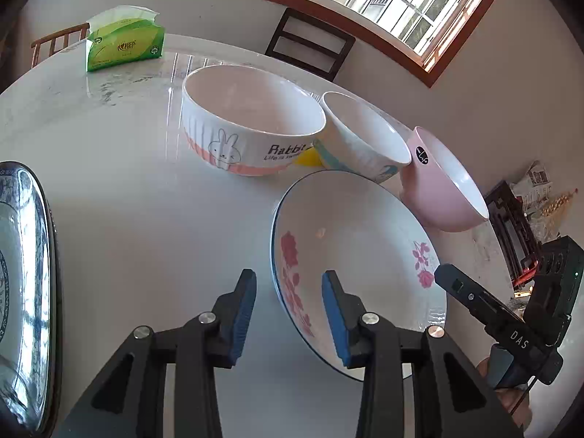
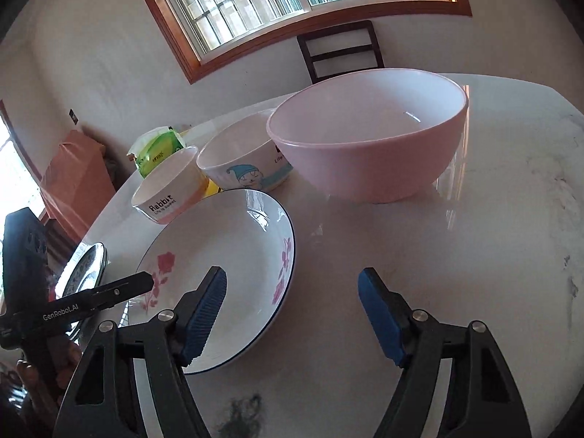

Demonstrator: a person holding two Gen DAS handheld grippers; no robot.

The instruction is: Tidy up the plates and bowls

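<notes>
A white plate with pink roses [image 1: 350, 241] [image 2: 226, 255] lies on the marble table. My left gripper [image 1: 288, 277] is open, its jaws straddling the plate's near-left rim without closing on it. My right gripper [image 2: 292, 277] is open and empty, its left finger over the plate's right edge. Behind stand a white Rabbit bowl [image 1: 248, 124] [image 2: 168, 193], a smaller cartoon bowl [image 1: 365, 138] [image 2: 241, 160] and a pink bowl [image 1: 445, 189] [image 2: 368, 146]. A blue-patterned plate [image 1: 25, 292] [image 2: 85, 266] lies at the left.
A green tissue pack [image 1: 124, 42] [image 2: 157, 151] sits at the far side of the table [image 1: 127, 182]. A small yellow thing [image 1: 308, 157] shows between the two white bowls. A dark chair [image 1: 310, 42] stands under the window.
</notes>
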